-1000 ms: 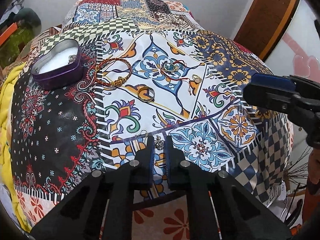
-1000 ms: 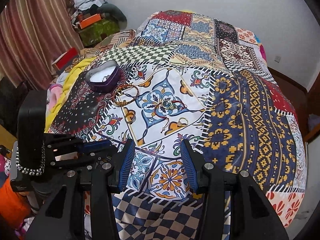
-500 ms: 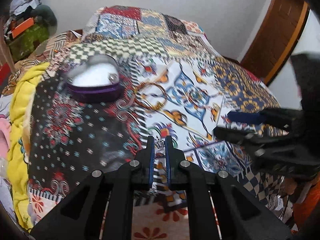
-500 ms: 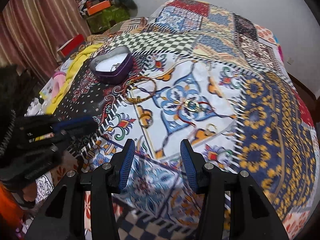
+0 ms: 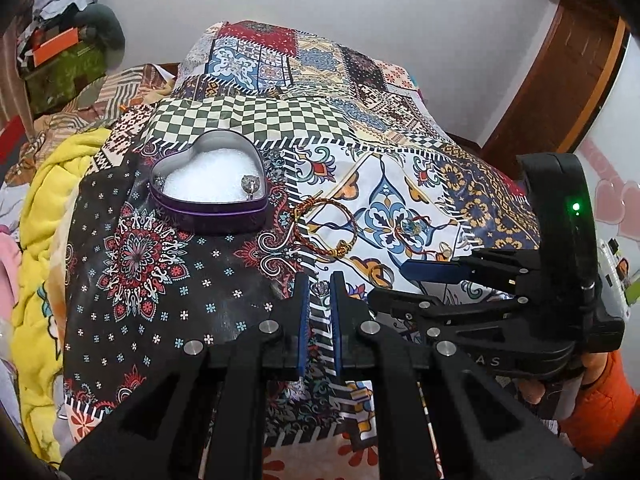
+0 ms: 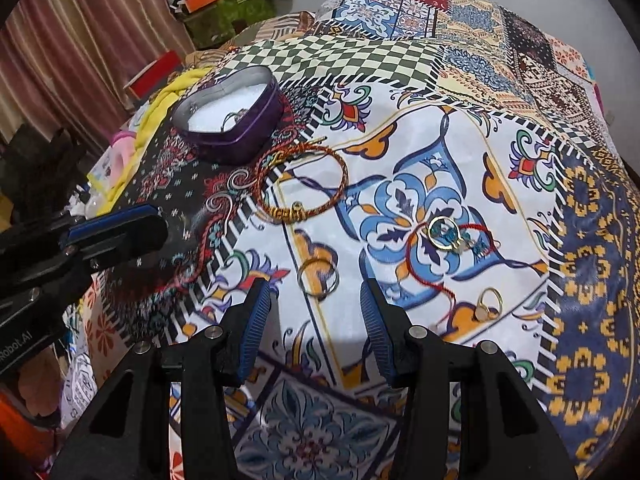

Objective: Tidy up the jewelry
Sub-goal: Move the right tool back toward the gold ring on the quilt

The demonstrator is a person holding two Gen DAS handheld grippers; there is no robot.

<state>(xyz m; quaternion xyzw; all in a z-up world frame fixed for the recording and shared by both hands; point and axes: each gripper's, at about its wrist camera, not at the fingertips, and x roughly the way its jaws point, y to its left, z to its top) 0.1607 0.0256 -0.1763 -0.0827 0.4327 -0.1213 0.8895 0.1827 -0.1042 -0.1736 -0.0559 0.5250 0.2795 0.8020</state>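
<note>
My left gripper (image 5: 319, 289) is shut on a small silver ring (image 5: 319, 288) held at its fingertips, above the dark floral patch of the bedspread. The purple heart-shaped tin (image 5: 209, 184) with white lining lies ahead to the left and holds silver pieces. A red-gold braided bracelet (image 5: 324, 227) lies between us. My right gripper (image 6: 314, 300) is open, just short of a gold band ring (image 6: 318, 274). Further right lie a red cord bracelet with a blue charm (image 6: 444, 234) and a gold ring (image 6: 490, 304). The tin (image 6: 232, 116) and braided bracelet (image 6: 302, 184) also show there.
A patchwork bedspread (image 6: 520, 160) covers the bed. A yellow blanket (image 5: 44, 216) lies along the left edge. Boxes and clutter (image 5: 60, 60) stand at the far left, a wooden door frame (image 5: 560, 80) at the right. A hand in an orange sleeve (image 5: 600, 400) holds the right gripper.
My left gripper, still holding the silver ring, swung left toward the tin. My right gripper moved forward and down toward the gold band ring.
</note>
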